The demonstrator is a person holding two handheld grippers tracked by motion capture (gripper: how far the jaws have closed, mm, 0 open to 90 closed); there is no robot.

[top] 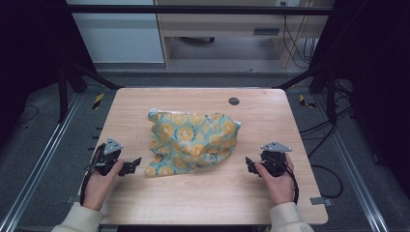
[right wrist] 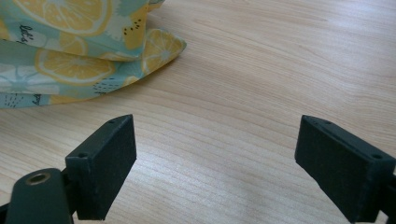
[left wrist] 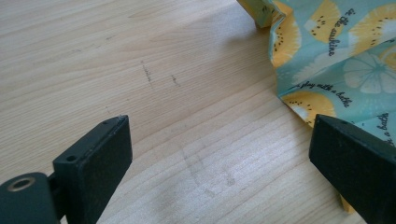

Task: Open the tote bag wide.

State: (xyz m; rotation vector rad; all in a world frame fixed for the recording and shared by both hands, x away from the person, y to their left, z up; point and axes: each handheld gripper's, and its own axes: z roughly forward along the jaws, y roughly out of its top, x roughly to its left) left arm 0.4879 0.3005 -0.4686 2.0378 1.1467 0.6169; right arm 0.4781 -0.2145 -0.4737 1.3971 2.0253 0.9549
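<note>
A crumpled teal cloth [top: 193, 140] printed with yellow citrus slices lies in a heap in the middle of the wooden table [top: 270, 111]. My left gripper [top: 137, 163] rests low on the table just left of the cloth's near left corner, jaws wide open with bare wood between them. In the left gripper view the cloth [left wrist: 341, 60] edge lies beside the right jaw. My right gripper [top: 248, 164] sits to the right of the cloth, open and empty. The right gripper view has the cloth [right wrist: 70, 51] at upper left, apart from the jaws.
A small dark round grommet [top: 234, 101] sits near the table's far edge. Black frame posts stand at both far corners, and metal rails run along the floor on either side. Cables lie on the floor to the right.
</note>
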